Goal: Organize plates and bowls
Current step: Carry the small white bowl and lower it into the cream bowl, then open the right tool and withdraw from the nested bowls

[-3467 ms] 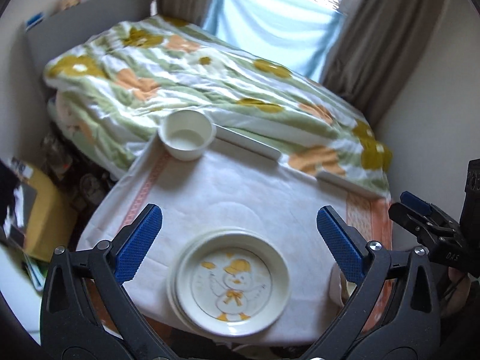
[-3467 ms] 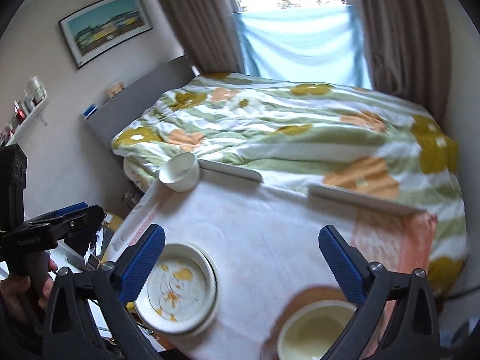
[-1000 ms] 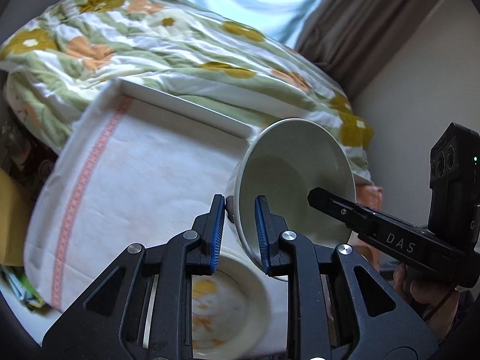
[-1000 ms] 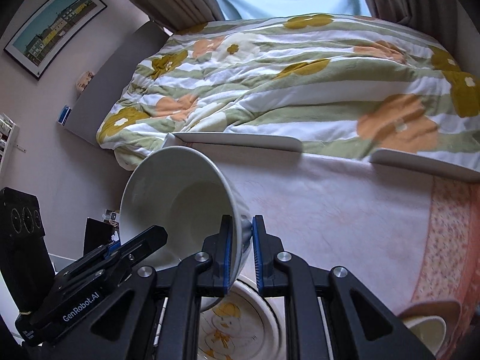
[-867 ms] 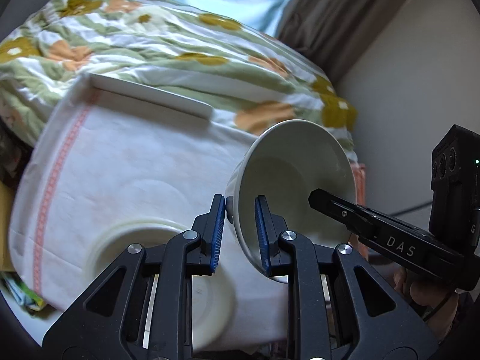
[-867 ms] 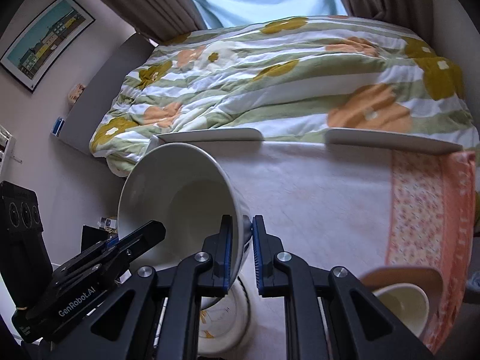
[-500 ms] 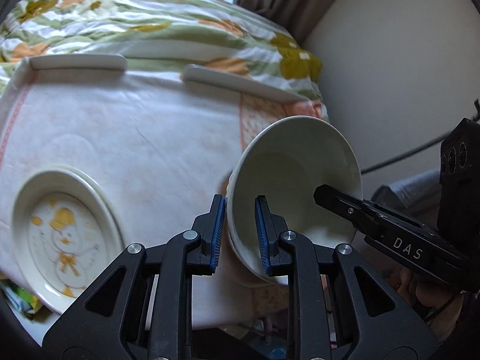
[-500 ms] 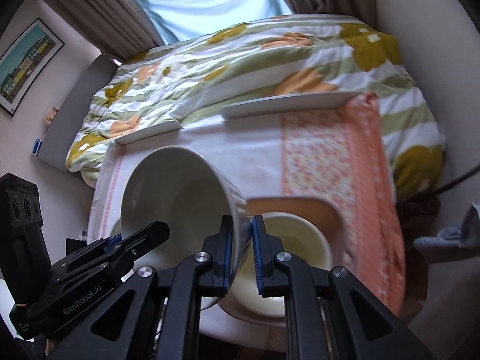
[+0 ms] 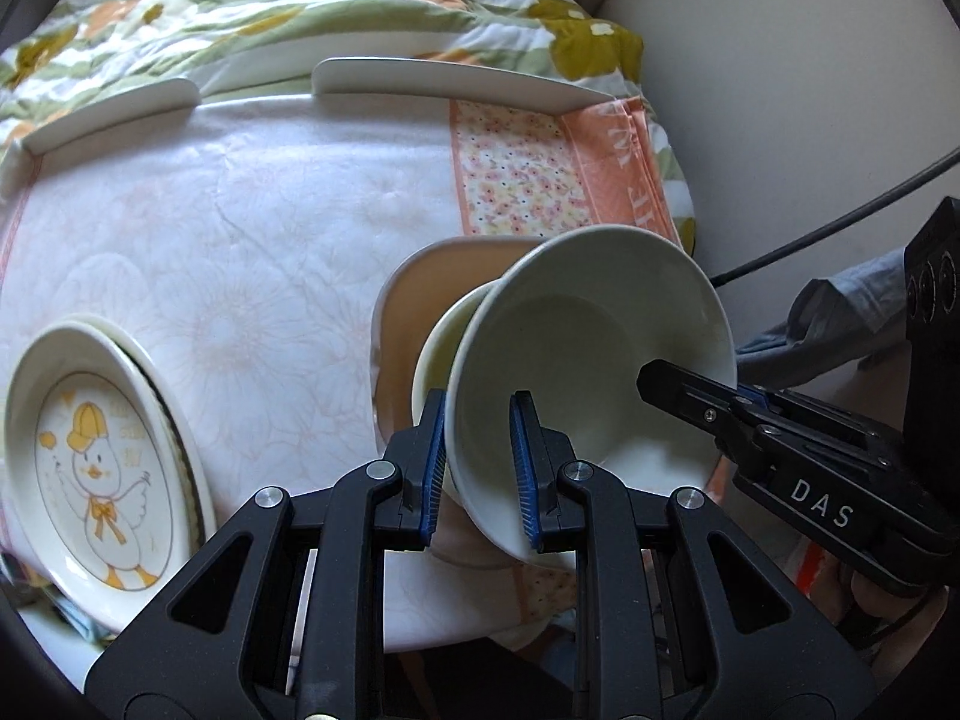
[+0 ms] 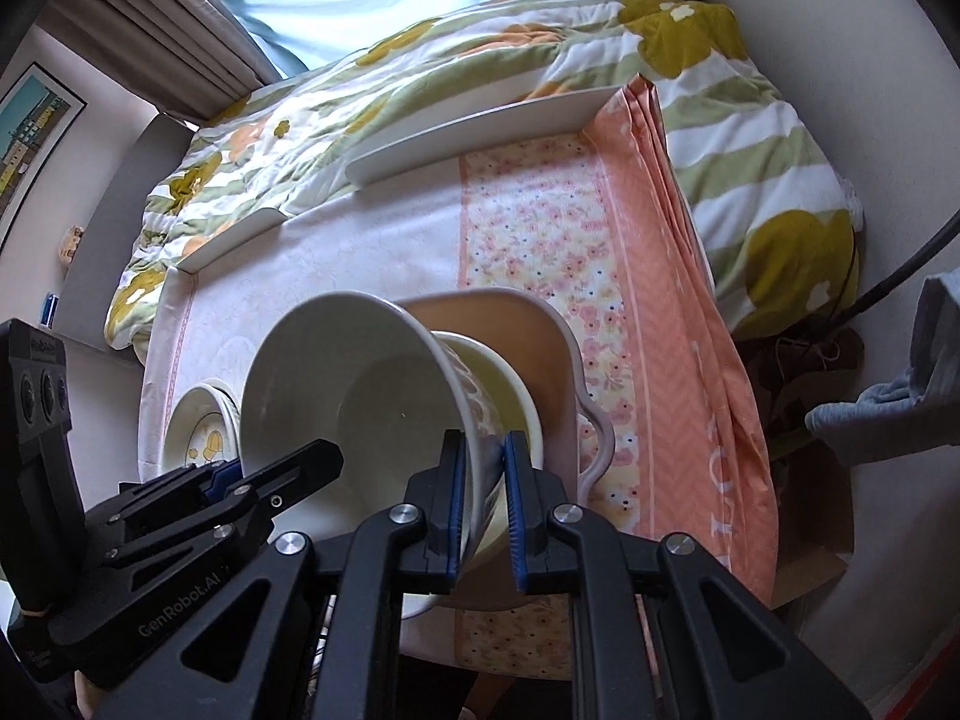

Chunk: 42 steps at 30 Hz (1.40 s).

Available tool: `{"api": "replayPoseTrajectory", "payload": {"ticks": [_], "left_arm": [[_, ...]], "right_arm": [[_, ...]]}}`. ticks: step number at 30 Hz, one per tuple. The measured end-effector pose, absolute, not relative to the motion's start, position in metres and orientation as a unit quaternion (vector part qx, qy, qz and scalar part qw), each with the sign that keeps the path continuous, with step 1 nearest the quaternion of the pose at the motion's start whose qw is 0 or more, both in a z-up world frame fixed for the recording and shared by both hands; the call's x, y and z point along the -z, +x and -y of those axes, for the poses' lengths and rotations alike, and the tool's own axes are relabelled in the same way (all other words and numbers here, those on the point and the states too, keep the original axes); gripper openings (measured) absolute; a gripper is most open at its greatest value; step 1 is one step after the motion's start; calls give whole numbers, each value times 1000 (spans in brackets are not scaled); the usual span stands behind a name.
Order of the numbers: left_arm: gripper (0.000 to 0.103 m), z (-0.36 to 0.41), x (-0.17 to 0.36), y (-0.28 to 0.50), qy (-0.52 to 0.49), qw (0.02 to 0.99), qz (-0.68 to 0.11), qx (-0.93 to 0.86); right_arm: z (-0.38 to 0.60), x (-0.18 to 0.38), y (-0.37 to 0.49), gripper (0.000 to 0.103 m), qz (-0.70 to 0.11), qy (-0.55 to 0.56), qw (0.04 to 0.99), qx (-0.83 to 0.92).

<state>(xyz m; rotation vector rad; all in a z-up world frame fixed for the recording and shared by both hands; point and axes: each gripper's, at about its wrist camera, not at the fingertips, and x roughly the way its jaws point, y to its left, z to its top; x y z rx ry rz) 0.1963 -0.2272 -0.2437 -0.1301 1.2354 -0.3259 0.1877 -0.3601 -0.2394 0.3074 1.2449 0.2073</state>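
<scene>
A plain white bowl (image 9: 600, 354) hangs tilted in the air, gripped on two sides of its rim. My left gripper (image 9: 477, 468) is shut on its near-left rim, and my right gripper (image 9: 714, 399) is shut on the opposite edge. In the right wrist view the same white bowl (image 10: 354, 396) has my right gripper (image 10: 483, 510) clamped on its wall and my left gripper (image 10: 240, 477) on the far side. Just beneath it a second bowl (image 9: 435, 354) with a yellowish inside (image 10: 510, 396) sits on a pink tray (image 9: 408, 300). Whether the two bowls touch I cannot tell. A stack of duck plates (image 9: 90, 468) lies at the left.
The table (image 9: 252, 228) wears a white cloth with an orange flowered border (image 10: 522, 210) and raised white rails along the back. Behind it is a bed with a flowered duvet (image 9: 300, 6). A wall, a black cable (image 9: 840, 210) and grey-blue cloth (image 10: 888, 396) are on the right.
Both grippers have carried the white bowl from above the duck plates rightward and down to just over the yellowish bowl on the pink tray. Their grip is unchanged.
</scene>
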Motion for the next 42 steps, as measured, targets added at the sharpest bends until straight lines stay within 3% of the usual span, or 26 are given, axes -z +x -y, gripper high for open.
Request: {"api": "replayPoseTrajectory", "payload": {"ticks": [19, 30, 39, 41, 42], "left_arm": [[18, 253, 250, 194, 99, 820, -550, 126], [18, 251, 247, 192, 94, 820, -549, 131], [18, 231, 206, 184, 42, 842, -518, 145], [28, 224, 190, 178, 30, 850, -503, 154], [52, 220, 183, 174, 29, 854, -497, 155]], "right_arm": [[361, 247, 178, 12, -582, 140, 797, -82], [362, 243, 178, 12, -578, 142, 799, -82], [370, 212, 167, 12, -540, 116, 828, -92], [371, 202, 160, 12, -530, 100, 836, -101], [371, 197, 156, 12, -525, 91, 840, -106]]}}
